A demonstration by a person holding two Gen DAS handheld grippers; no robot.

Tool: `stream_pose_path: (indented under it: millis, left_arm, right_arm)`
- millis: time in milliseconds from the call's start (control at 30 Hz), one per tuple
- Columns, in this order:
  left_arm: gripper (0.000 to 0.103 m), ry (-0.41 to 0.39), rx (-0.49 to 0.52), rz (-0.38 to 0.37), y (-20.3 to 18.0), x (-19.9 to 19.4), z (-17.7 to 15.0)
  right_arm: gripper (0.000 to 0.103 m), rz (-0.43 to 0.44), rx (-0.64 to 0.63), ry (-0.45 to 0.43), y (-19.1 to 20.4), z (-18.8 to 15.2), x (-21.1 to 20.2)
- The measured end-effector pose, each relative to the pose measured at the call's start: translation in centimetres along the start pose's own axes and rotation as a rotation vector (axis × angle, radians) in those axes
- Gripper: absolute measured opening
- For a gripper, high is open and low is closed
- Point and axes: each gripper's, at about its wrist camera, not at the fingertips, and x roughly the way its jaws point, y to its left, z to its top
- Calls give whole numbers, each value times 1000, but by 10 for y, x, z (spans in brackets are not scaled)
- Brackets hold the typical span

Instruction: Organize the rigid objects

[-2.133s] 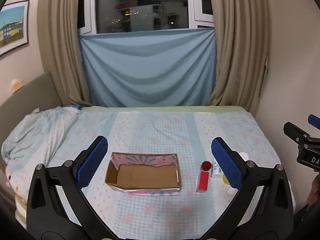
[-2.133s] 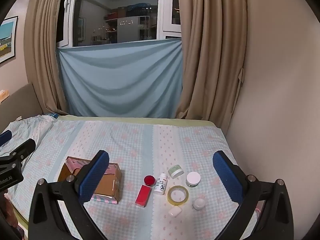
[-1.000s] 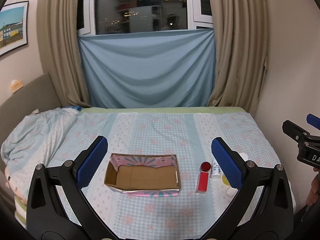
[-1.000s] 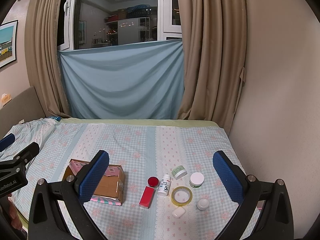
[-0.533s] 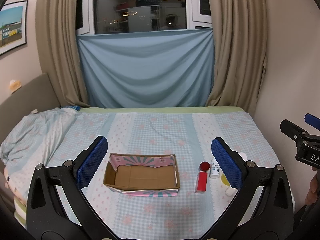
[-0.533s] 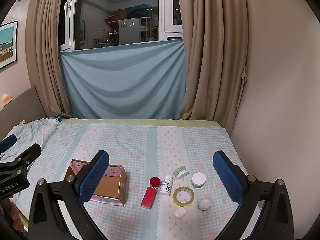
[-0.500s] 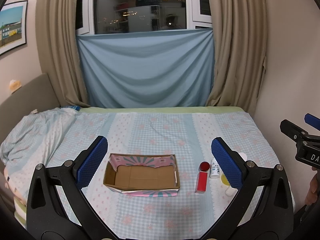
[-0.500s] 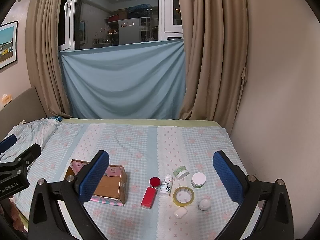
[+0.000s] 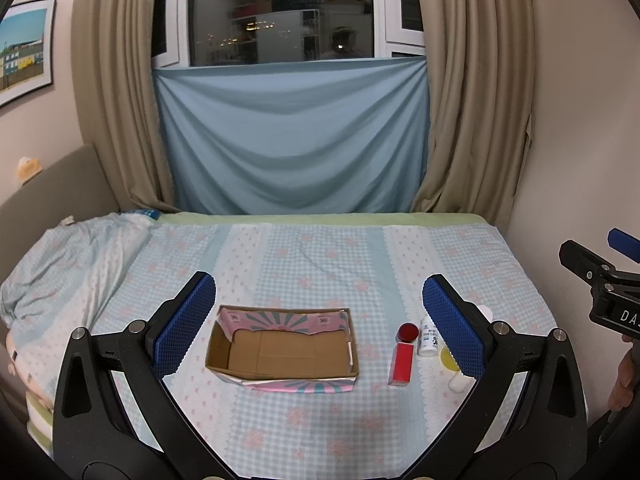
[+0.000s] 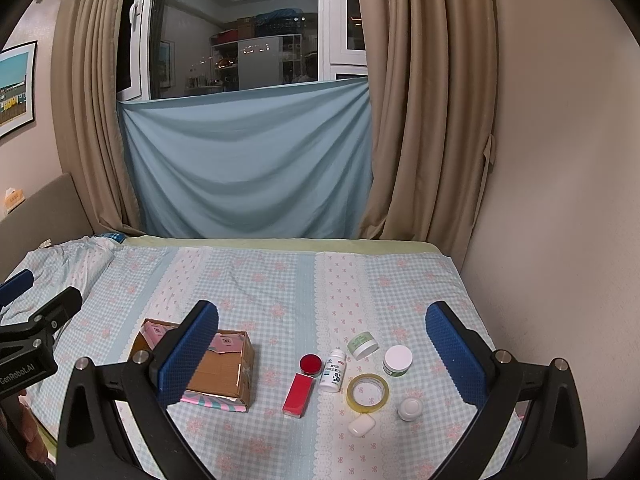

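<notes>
An open cardboard box [image 9: 282, 350] with a pink patterned lining sits on the bed; it also shows in the right wrist view [image 10: 218, 372]. To its right lie a red box [image 10: 297, 394], a red-lidded jar [image 10: 311, 363], a white bottle [image 10: 333, 371], a tape roll [image 10: 367, 392], a green-lidded jar [image 10: 362, 345], a white-lidded jar [image 10: 397, 360], a small white round case [image 10: 410, 408] and a white oval case [image 10: 361, 425]. My left gripper [image 9: 320, 324] is open and empty, held above the box. My right gripper [image 10: 322, 352] is open and empty above the small items.
The bed [image 10: 280, 280] has a checked blue sheet. A crumpled quilt [image 9: 68, 264] lies at its left. A wall [image 10: 560, 240] borders the right side, with curtains [image 9: 472, 100] and a window behind. The right gripper shows at the left view's right edge [image 9: 600, 280].
Both grippers have drifted slightly, so the box and items sit a little higher and further right in the right wrist view. Nothing on the bed has moved.
</notes>
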Motion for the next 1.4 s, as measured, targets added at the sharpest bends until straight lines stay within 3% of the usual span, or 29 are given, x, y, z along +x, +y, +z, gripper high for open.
stream_pose_path:
  millis: [900, 1100, 1400]
  left_arm:
    - [103, 13, 8, -5, -1, -6, 0]
    - [103, 73, 10, -57, -24, 15, -5]
    - [103, 269, 33, -110, -109, 110, -50]
  right_arm:
    - [103, 21, 14, 3, 5, 2, 0]
    - [103, 20, 31, 22, -21, -7, 8]
    - [103, 8, 45, 202, -90, -53, 77]
